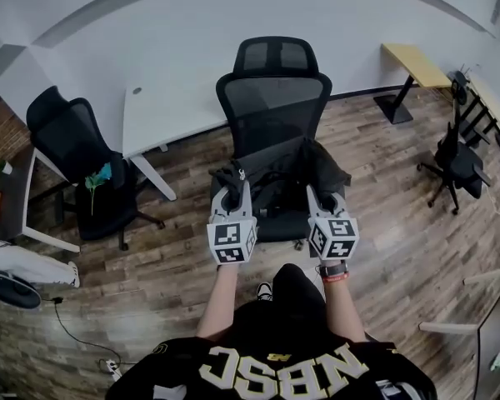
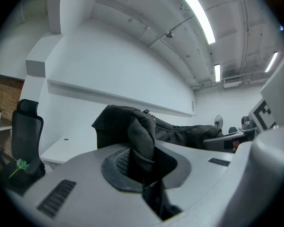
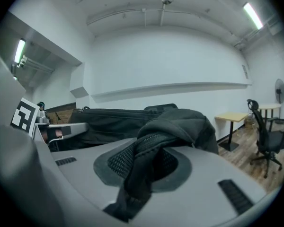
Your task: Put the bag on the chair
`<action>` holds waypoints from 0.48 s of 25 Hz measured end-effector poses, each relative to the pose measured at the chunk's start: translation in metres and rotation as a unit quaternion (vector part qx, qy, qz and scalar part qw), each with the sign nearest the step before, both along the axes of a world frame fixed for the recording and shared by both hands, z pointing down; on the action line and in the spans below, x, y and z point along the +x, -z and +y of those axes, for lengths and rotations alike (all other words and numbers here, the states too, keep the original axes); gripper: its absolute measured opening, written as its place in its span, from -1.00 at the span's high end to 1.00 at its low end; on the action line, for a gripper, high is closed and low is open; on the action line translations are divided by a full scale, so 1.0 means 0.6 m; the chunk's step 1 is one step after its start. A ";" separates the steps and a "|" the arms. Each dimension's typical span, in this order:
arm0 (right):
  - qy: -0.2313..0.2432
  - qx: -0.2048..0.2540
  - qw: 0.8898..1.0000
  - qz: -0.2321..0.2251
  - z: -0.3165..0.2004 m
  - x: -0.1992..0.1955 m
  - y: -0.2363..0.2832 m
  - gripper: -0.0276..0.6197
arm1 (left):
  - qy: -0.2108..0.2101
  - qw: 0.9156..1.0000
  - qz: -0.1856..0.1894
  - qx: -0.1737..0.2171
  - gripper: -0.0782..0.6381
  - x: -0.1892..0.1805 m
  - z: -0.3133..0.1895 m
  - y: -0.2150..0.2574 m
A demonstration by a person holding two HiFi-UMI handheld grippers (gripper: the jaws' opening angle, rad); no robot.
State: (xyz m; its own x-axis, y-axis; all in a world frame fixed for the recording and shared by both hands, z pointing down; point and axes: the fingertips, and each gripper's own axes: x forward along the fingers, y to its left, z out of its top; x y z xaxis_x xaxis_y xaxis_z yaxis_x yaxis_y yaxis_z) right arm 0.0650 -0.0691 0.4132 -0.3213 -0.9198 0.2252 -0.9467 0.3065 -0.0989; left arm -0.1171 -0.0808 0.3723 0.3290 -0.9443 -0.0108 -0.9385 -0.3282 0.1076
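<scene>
A black bag [image 1: 279, 173] lies across the seat of the black mesh office chair [image 1: 275, 90] in front of me. My left gripper [image 1: 232, 197] holds the bag's left end. In the left gripper view the jaws [image 2: 142, 167] are shut on a fold of the bag's black fabric [image 2: 141, 136]. My right gripper [image 1: 323, 197] holds the bag's right end. In the right gripper view a mesh-backed strap [image 3: 142, 150] of the bag runs between the jaws [image 3: 142, 174], which press on it. The rest of the bag [image 3: 113, 122] stretches out to the left behind the strap.
A white desk [image 1: 162, 115] stands behind the chair on its left. A second black chair [image 1: 75, 148] with a green item [image 1: 98, 177] is at far left. Another chair [image 1: 458, 161] and a yellow table [image 1: 417, 63] stand at right. A cable [image 1: 75, 332] lies on the wood floor.
</scene>
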 end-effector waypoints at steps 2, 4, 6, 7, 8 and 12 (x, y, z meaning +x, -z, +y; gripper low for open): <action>0.001 -0.008 1.000 -0.004 -0.030 -0.002 -0.011 0.67 | -0.003 1.000 0.000 -0.005 0.67 -0.001 -0.025 -0.011; 0.004 -0.011 1.000 -0.003 -0.062 -0.007 -0.014 0.67 | -0.003 1.000 0.003 -0.009 0.67 -0.004 -0.056 -0.018; 0.008 -0.013 1.000 0.002 -0.092 -0.012 -0.018 0.66 | -0.001 1.000 0.008 -0.015 0.67 -0.007 -0.089 -0.026; 0.010 -0.014 1.000 0.004 -0.109 -0.014 -0.022 0.66 | 0.000 1.000 0.010 -0.017 0.67 -0.007 -0.107 -0.029; 0.012 -0.015 1.000 0.006 -0.127 -0.014 -0.027 0.66 | 0.001 1.000 0.011 -0.019 0.67 -0.006 -0.125 -0.033; 0.027 -0.032 0.999 0.005 -0.194 -0.019 -0.057 0.63 | -0.003 0.999 0.011 -0.030 0.67 0.000 -0.191 -0.063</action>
